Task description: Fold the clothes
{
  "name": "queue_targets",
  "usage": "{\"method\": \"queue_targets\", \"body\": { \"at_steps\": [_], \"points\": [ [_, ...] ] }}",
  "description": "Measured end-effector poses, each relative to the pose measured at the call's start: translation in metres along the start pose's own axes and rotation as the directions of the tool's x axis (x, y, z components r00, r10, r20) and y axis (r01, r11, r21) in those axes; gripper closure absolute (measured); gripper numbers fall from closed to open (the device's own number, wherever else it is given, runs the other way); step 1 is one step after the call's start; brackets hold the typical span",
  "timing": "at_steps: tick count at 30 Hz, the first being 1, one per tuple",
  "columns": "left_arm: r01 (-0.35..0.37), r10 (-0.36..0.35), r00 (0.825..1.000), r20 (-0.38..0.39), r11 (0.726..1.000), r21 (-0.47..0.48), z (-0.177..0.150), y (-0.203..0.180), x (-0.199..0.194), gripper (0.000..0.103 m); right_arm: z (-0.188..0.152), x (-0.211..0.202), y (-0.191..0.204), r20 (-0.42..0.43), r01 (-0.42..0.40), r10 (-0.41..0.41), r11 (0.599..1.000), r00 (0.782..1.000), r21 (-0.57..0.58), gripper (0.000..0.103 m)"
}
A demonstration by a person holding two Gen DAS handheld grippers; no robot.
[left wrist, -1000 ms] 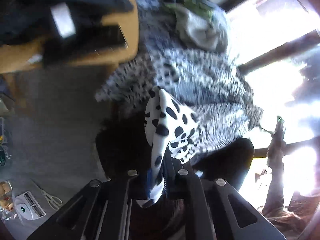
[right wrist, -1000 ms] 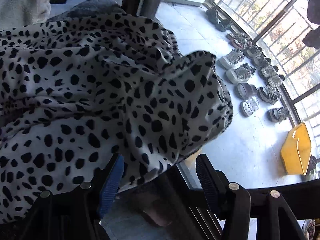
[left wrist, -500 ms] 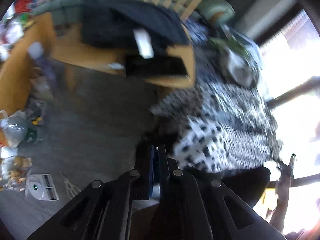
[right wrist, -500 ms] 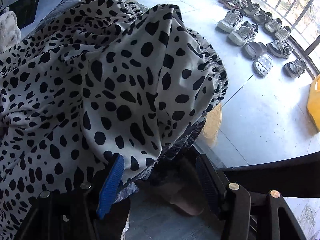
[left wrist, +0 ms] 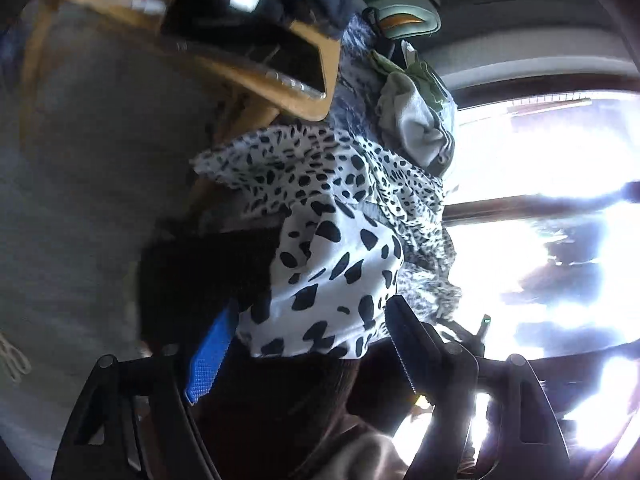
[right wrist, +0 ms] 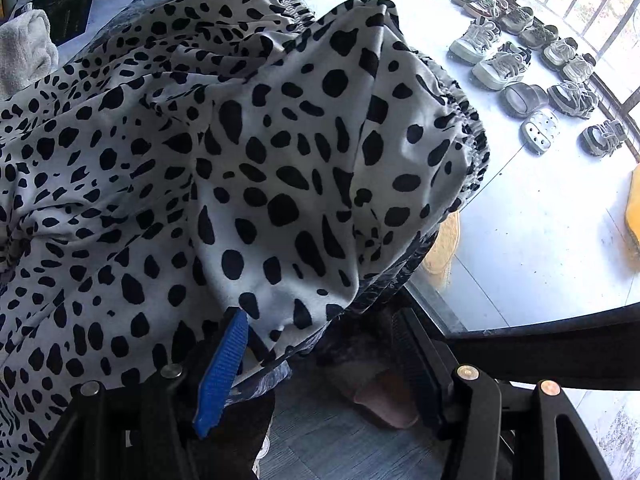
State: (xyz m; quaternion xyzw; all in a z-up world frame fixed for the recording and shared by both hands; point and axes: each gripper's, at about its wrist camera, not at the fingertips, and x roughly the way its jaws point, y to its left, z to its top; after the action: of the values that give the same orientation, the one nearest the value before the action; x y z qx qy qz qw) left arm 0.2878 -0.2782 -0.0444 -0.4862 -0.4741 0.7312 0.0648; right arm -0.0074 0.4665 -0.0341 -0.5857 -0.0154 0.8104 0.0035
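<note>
A white garment with black spots point(right wrist: 248, 152) lies heaped over a surface and hangs over its edge. It also shows in the left wrist view point(left wrist: 340, 248). My left gripper point(left wrist: 308, 344) is open, its blue pad and black finger spread on either side of a hanging fold of the garment. My right gripper point(right wrist: 320, 360) is open at the garment's lower edge, with the cloth draped just above and between the fingers. Neither gripper pinches the cloth.
A wooden chair point(left wrist: 296, 92) with dark clothes stands behind the garment. A grey-green cloth heap point(left wrist: 416, 120) lies beyond it. Several shoes point(right wrist: 520, 68) line the balcony floor by a railing. A grey towel point(right wrist: 24, 52) and papers point(right wrist: 72, 4) lie at upper left.
My left gripper has opened and let go of the spotted fold it pinched a second ago. The right gripper stays open and has moved closer under the garment's edge.
</note>
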Motion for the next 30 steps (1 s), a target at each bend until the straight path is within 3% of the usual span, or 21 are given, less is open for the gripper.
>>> {"method": "queue_targets", "body": {
  "at_steps": [1, 2, 3, 5, 8, 12, 15, 17, 19, 21, 24, 26, 27, 30],
  "points": [
    [-0.009, 0.009, 1.0, -0.017, 1.0, 0.016, -0.001, -0.003, 0.007, 0.039, 0.0, -0.001, 0.002, 0.001, -0.002, 0.002, 1.0, 1.0, -0.001, 0.041],
    [-0.05, 0.052, 0.998, -0.042, 0.998, 0.034, -0.002, -0.008, 0.014, 0.085, 0.0, -0.002, 0.005, 0.003, -0.005, 0.005, 1.0, 1.0, -0.005, 0.041],
    [-0.101, 0.104, 0.992, -0.072, 0.994, 0.044, -0.002, -0.012, 0.02, 0.096, -0.001, -0.004, 0.009, 0.005, -0.004, 0.004, 1.0, 1.0, -0.011, 0.041],
    [-0.143, 0.147, 0.986, -0.074, 0.988, 0.056, -0.003, -0.02, 0.015, 0.096, -0.001, -0.006, 0.016, 0.011, 0.003, -0.002, 1.0, 1.0, -0.03, 0.041],
    [-0.171, 0.17, 0.985, 0.021, 0.982, 0.081, -0.001, -0.031, -0.022, 0.096, 0.001, -0.01, 0.023, 0.023, 0.019, -0.018, 0.998, 1.0, -0.057, 0.041],
    [-0.252, 0.243, 0.963, 0.114, 0.964, 0.08, -0.002, -0.037, -0.071, 0.096, 0.003, -0.013, 0.032, 0.025, 0.013, -0.011, 0.997, 1.0, -0.077, 0.041],
    [-0.31, 0.296, 0.942, 0.159, 0.948, 0.076, -0.007, -0.042, -0.091, 0.099, 0.002, -0.024, 0.048, 0.022, -0.068, 0.071, 0.989, 0.997, -0.133, 0.043],
    [-0.336, 0.32, 0.931, 0.178, 0.939, 0.074, -0.007, -0.044, -0.098, 0.1, -0.006, -0.045, 0.079, 0.022, -0.169, 0.179, 0.956, 0.984, -0.242, 0.044],
    [-0.329, 0.308, 0.93, 0.199, 0.941, 0.078, -0.008, -0.046, -0.107, 0.1, -0.023, -0.077, 0.124, 0.023, -0.253, 0.287, 0.878, 0.958, -0.406, 0.044],
    [-0.326, 0.305, 0.931, 0.202, 0.942, 0.082, -0.007, -0.043, -0.106, 0.1, -0.047, -0.11, 0.177, -0.002, -0.34, 0.407, 0.76, 0.913, -0.554, 0.041],
    [-0.33, 0.311, 0.931, 0.189, 0.941, 0.075, -0.003, -0.035, -0.1, 0.1, -0.097, -0.144, 0.264, -0.134, -0.468, 0.549, 0.53, 0.825, -0.707, 0.04],
    [-0.299, 0.281, 0.939, 0.199, 0.952, 0.063, 0.001, -0.03, -0.102, 0.1, -0.136, -0.16, 0.322, -0.244, -0.53, 0.6, 0.361, 0.762, -0.768, 0.04],
    [-0.285, 0.267, 0.942, 0.204, 0.956, 0.065, 0.001, -0.031, -0.103, 0.1, -0.156, -0.167, 0.35, -0.284, -0.537, 0.609, 0.283, 0.741, -0.795, 0.04],
    [-0.259, 0.23, 0.945, 0.234, 0.961, 0.099, 0.0, -0.041, -0.115, 0.1, -0.209, -0.188, 0.425, -0.329, -0.481, 0.593, 0.113, 0.735, -0.87, 0.04]
  ]
}}
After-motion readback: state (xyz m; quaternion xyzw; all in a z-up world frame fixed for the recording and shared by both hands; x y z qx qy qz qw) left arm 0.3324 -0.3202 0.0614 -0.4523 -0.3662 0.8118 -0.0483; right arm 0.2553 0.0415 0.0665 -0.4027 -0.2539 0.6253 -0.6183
